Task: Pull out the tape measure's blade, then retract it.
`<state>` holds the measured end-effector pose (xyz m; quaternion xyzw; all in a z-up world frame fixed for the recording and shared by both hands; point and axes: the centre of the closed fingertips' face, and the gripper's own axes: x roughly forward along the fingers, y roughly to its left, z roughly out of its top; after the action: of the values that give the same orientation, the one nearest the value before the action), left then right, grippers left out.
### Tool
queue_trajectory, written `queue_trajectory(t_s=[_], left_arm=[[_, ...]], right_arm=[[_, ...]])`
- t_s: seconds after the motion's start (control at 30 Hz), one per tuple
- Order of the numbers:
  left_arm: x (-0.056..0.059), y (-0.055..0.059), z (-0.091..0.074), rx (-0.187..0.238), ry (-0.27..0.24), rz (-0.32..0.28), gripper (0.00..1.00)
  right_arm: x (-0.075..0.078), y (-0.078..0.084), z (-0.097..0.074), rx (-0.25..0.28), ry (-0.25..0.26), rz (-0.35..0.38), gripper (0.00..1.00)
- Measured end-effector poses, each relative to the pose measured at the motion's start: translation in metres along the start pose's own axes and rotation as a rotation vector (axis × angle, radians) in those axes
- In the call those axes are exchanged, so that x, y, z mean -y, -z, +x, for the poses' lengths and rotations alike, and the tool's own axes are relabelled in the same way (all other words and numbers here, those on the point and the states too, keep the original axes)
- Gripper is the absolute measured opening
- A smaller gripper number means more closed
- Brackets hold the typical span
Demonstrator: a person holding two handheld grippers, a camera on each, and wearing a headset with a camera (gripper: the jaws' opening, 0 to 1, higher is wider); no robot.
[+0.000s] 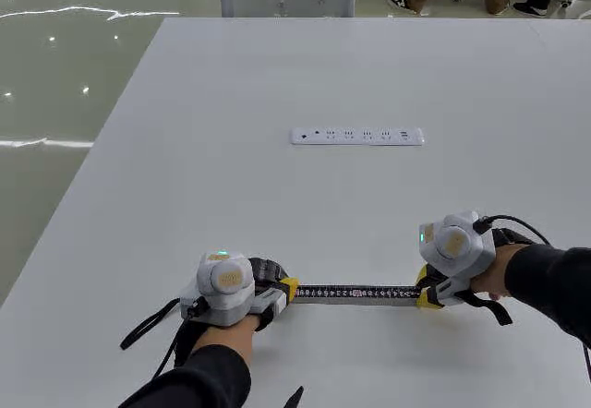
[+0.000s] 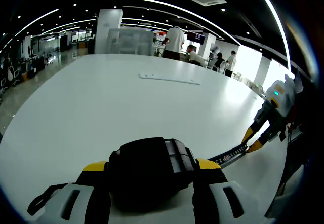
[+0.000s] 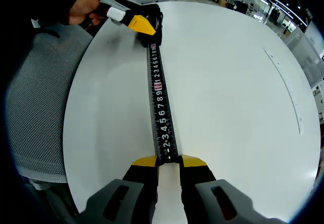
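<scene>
Two grippers are on the job, low in the head view, with the tape strung between them. Lower left first: the left gripper (image 1: 280, 289) is clamped shut on the tape measure's black case (image 2: 151, 172). In the left gripper view the yellow-tipped jaws squeeze that case from both sides, and it sits just above the white table (image 1: 277, 85), or maybe on it; I can't tell which. Moving across the lower middle, the blade (image 3: 162, 107) is out. It runs as a straight dark strip, printed numbers facing up, low over the tabletop from the mouth of the case. At lower right, the right gripper (image 3: 163, 161) has its jaws closed on the free end of the blade, pinching it right at the tip, as its own view shows dead centre at the bottom. Up in the middle of the head view a white power strip (image 1: 357, 136) lies flat, well apart from the action. So where does the task stand? By my reading the pull-out is well under way, perhaps done: a good run of blade is already showing. Whether more is meant to come out, the frames don't say. The whole second half is left: feeding the blade back into the case, and that calls for both grips to hold so it doesn't snap home.
</scene>
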<state>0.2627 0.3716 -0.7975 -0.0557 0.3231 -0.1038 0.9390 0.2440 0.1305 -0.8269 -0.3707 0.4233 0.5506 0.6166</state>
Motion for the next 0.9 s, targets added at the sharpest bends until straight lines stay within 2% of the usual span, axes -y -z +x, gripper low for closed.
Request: queue_trajectory(t_s=[0.9], left_arm=[[0.000, 0.000, 0.000, -0.002, 0.002, -0.004, 0.62]], right_arm=[[-0.001, -0.014, 0.006, 0.020, 0.005, 0.001, 0.12]])
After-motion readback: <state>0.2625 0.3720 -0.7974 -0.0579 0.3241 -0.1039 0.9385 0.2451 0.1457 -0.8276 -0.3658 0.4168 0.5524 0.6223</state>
